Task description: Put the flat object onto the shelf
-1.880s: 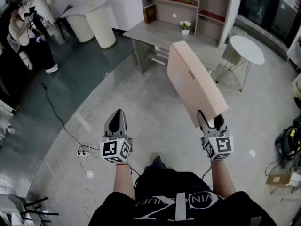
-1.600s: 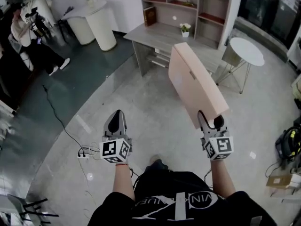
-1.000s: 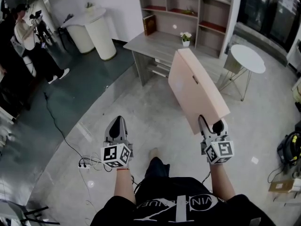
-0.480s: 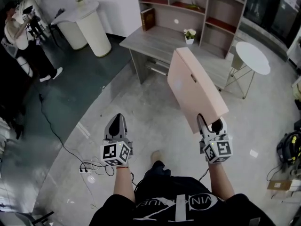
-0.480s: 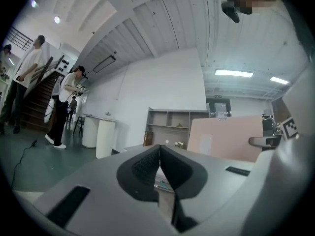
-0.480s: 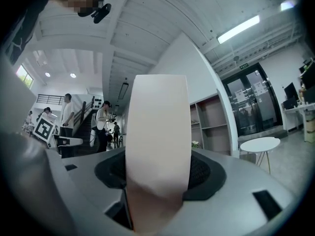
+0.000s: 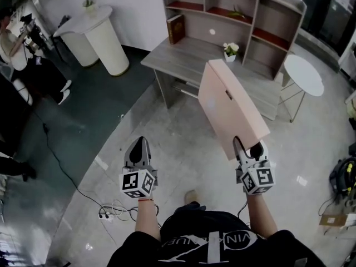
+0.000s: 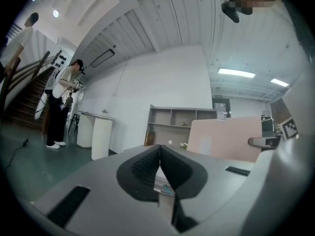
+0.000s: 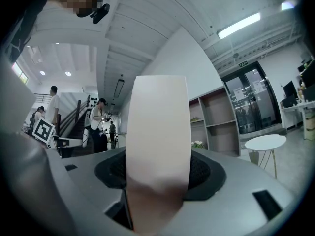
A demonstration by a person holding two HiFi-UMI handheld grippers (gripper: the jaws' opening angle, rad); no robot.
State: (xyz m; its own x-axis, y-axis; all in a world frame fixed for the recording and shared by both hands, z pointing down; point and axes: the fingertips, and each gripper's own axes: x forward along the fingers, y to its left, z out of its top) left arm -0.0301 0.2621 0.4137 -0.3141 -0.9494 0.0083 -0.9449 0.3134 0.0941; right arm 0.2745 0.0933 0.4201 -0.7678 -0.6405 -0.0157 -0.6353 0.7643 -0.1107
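Observation:
A flat pale pink box (image 7: 229, 108) is held up on edge by my right gripper (image 7: 247, 147), whose jaws are shut on its near end; in the right gripper view the flat box (image 9: 157, 151) fills the gap between the pads. My left gripper (image 7: 137, 151) hovers over the floor at the left, shut with nothing in it, its pads (image 8: 158, 167) pressed together. Ahead stands the grey shelf unit (image 7: 233, 18) with open compartments above a desk top (image 7: 189, 60). The flat box (image 8: 226, 139) also shows at the right of the left gripper view.
On the shelf unit are a brown book (image 7: 176, 28) and a small potted flower (image 7: 230, 50). A round white side table (image 7: 303, 75) stands right of it, a white pedestal table (image 7: 97, 35) at left. A power strip with cables (image 7: 108, 214) lies on the floor. People (image 7: 22, 49) stand far left.
The shelf unit and desk have come nearer and shifted right in the head view as the person walks toward them. Both grippers keep their grip states and places.

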